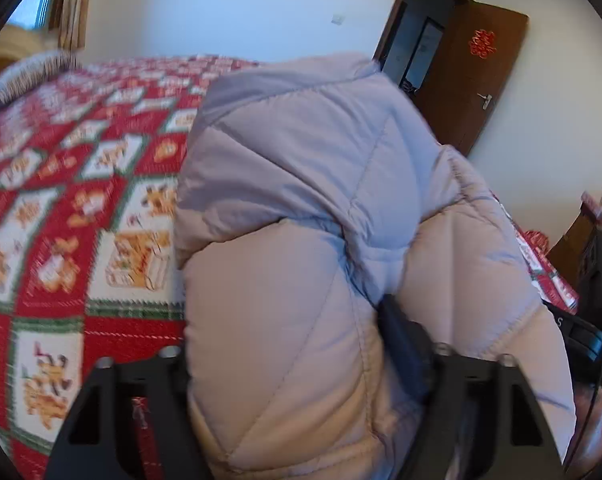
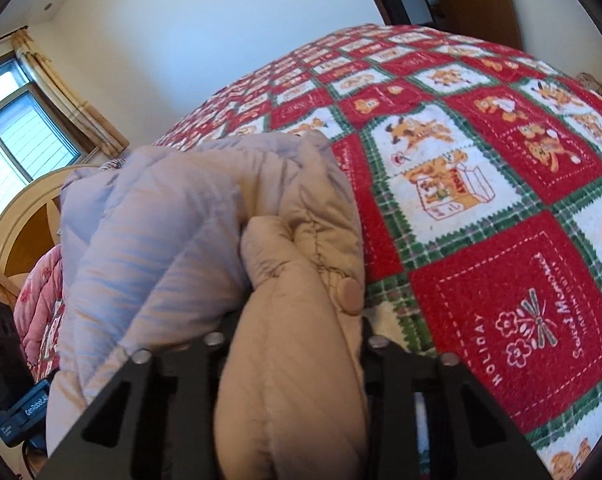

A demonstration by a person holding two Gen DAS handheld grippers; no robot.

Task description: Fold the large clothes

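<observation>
Left gripper (image 1: pixel 301 360): black angular finger mounts with cutouts, silver screw heads on top, one black pad seen. Right gripper (image 2: pixel 297 344): same black mounts, four silver screws. White lettering is seen on a black housing.

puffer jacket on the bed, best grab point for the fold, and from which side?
Grip the puffer jacket at its stitched edge with the round snap, coming from the near side over the blanket. That edge bunches into a narrow ridge; the quilted panels look too bulky. The right gripper already has this ridge between its fingers.
</observation>
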